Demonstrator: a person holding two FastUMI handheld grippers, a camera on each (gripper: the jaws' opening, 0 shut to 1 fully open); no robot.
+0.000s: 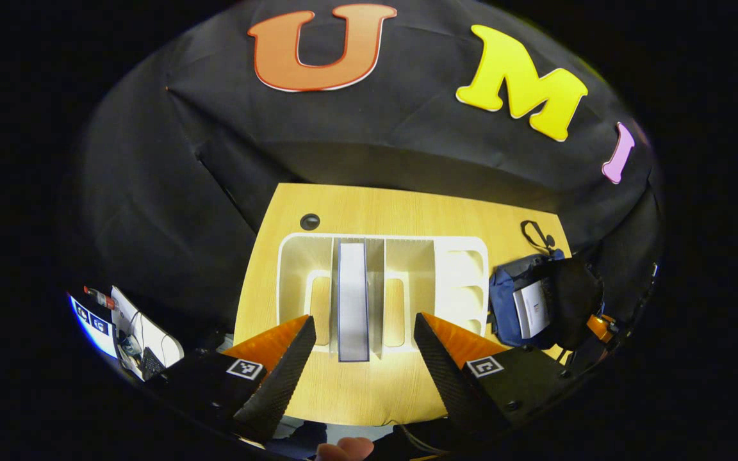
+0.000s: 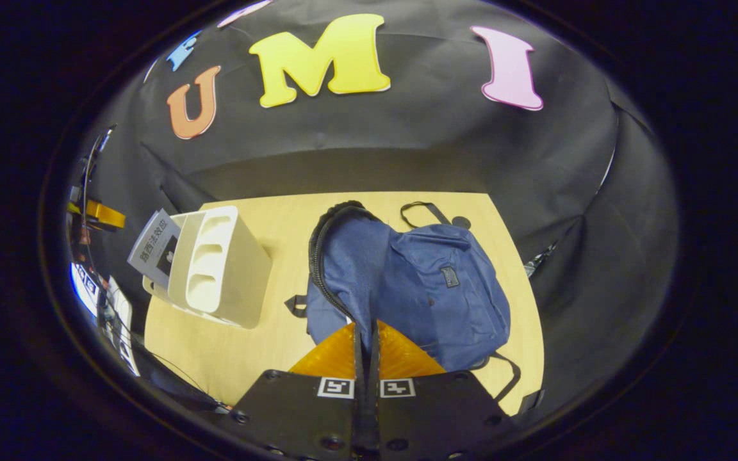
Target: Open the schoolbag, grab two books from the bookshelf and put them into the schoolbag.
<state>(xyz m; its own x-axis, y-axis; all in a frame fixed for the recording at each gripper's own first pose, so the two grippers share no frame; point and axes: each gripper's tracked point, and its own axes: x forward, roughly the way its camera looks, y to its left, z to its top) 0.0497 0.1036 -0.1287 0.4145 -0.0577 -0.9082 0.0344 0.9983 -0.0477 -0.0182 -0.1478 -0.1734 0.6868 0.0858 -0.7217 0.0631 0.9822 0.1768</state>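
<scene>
The left claw is hovering with its fingers spread apart, facing the white bookshelf on the wooden surface; a book is standing upright straight ahead between them, long axis running away. The right claw is pinching the open rim of the blue schoolbag, a second book showing inside

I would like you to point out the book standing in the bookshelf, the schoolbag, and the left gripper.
book (image 1: 352,301): left gripper view, on its page edge.
schoolbag (image 2: 433,301): right gripper view, on its blue front panel.
left gripper (image 1: 364,339): left gripper view, midway between its open fingertips.
</scene>
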